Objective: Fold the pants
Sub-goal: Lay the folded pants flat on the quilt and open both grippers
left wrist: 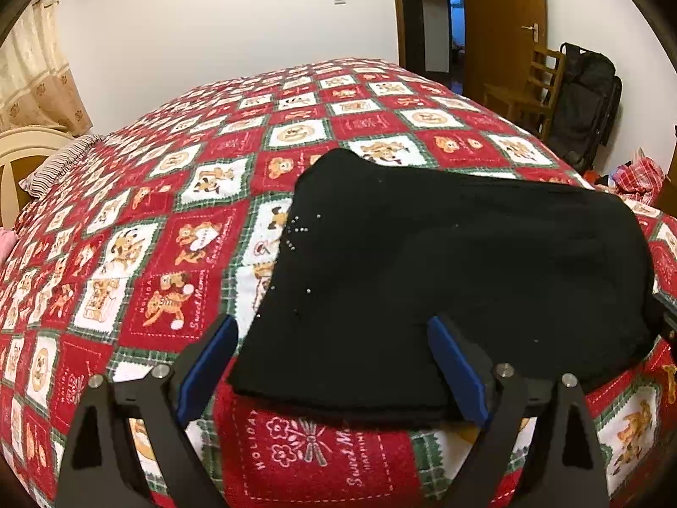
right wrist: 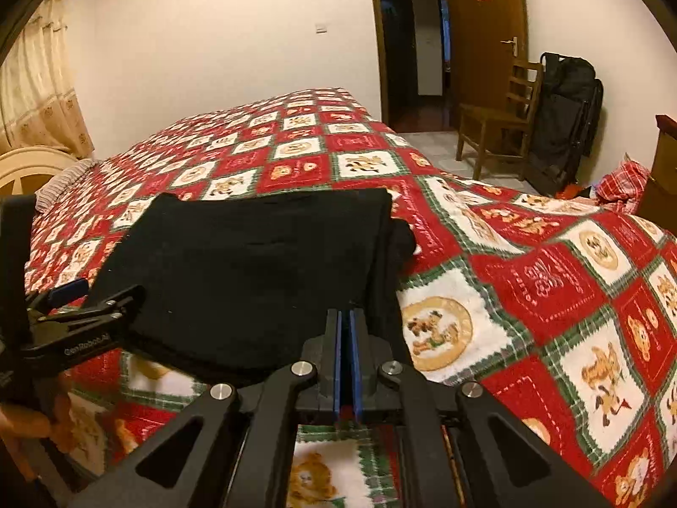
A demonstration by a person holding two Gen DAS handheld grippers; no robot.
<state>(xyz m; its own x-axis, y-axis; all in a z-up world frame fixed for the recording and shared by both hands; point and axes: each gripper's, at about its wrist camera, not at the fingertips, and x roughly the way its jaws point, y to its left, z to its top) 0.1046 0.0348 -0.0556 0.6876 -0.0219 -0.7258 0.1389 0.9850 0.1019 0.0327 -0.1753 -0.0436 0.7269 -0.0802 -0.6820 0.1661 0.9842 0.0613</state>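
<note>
Black pants (left wrist: 444, 262) lie folded into a compact pile on the red patchwork bedspread (left wrist: 139, 228). Small bright studs dot their left part. My left gripper (left wrist: 334, 332) is open, its blue pads (left wrist: 211, 360) wide apart, and the pile's near left corner lies between them untouched. In the right wrist view the same pants (right wrist: 254, 271) sit ahead, with the left gripper (right wrist: 110, 290) at their left edge. My right gripper (right wrist: 349, 317) is shut, pads pressed together, its tips over the pile's near right edge. No cloth shows between the pads.
A wooden chair (right wrist: 495, 127) and a black bag (right wrist: 567, 122) stand by the brown door (right wrist: 482, 38) past the bed's right side. A red checked cloth (right wrist: 622, 186) lies on the floor there. A striped pillow (left wrist: 55, 165) and a cream headboard (left wrist: 21, 156) are at far left.
</note>
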